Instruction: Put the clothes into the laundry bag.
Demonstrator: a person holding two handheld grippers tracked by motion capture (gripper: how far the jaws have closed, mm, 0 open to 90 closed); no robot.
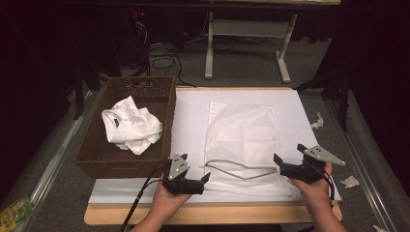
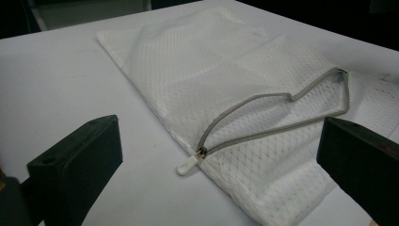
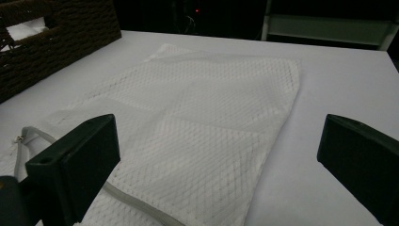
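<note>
A white mesh bag point(image 1: 241, 140) is lying flat on the surface point(image 1: 193, 116), its grey zipper point(image 1: 239, 170) gaping open along the near end. The left claw point(image 1: 205, 180) is hovering wide just beside the bag's near left corner; the right claw point(image 1: 276, 160), also wide, by its near right. Left of the bag, a wicker basket point(image 1: 167, 121) is holding crumpled white cloth point(image 1: 131, 124).

White mesh bag point(image 1: 242, 140) flat on table, zip part-open; grippers L point(image 1: 205, 180) & R point(image 1: 276, 161) flank it; white garment point(image 1: 131, 124) in basket point(image 1: 164, 121).
</note>
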